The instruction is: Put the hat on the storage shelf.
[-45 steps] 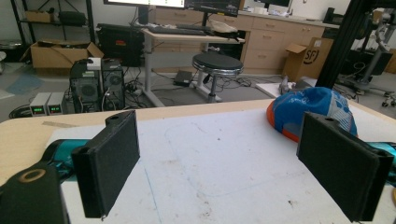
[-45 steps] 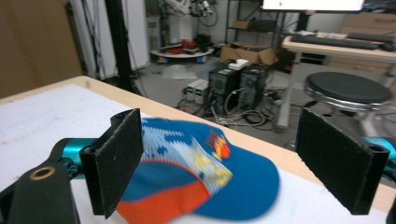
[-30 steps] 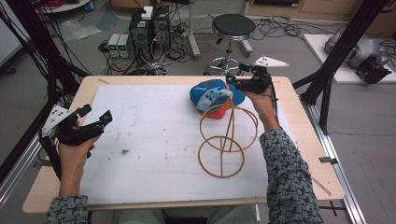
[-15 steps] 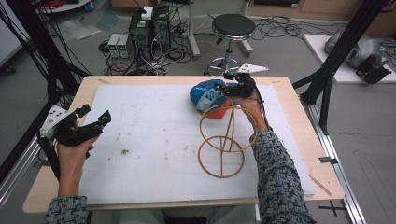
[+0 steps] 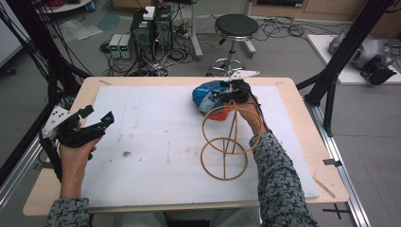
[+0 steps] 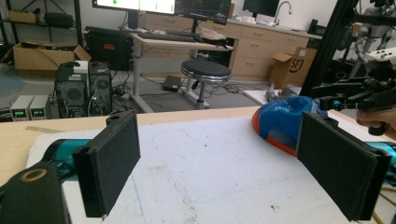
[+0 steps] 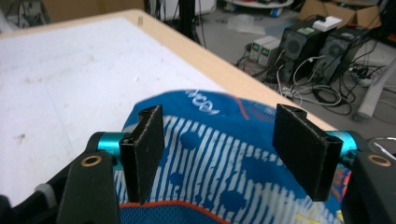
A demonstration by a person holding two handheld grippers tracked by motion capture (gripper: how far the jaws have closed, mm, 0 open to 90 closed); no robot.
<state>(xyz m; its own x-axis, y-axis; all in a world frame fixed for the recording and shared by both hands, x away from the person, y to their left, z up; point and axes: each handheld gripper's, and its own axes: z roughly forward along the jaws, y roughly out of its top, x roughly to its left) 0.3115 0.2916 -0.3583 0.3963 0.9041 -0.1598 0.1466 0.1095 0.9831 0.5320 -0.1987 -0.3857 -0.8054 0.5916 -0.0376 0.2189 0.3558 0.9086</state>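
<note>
Cap: it is lying at the far side of the table, just behind the wire stand, blue with orange edge.
Right gripper: it is hovering right over the cap; its fingers are standing wide apart on both sides of the cloth, gripping nothing.
Left gripper: it is waiting well apart at the left, fingers open and empty.
Progress: I am judging the grasp is not yet made; closing, lifting and placing the cap are remaining.
</note>
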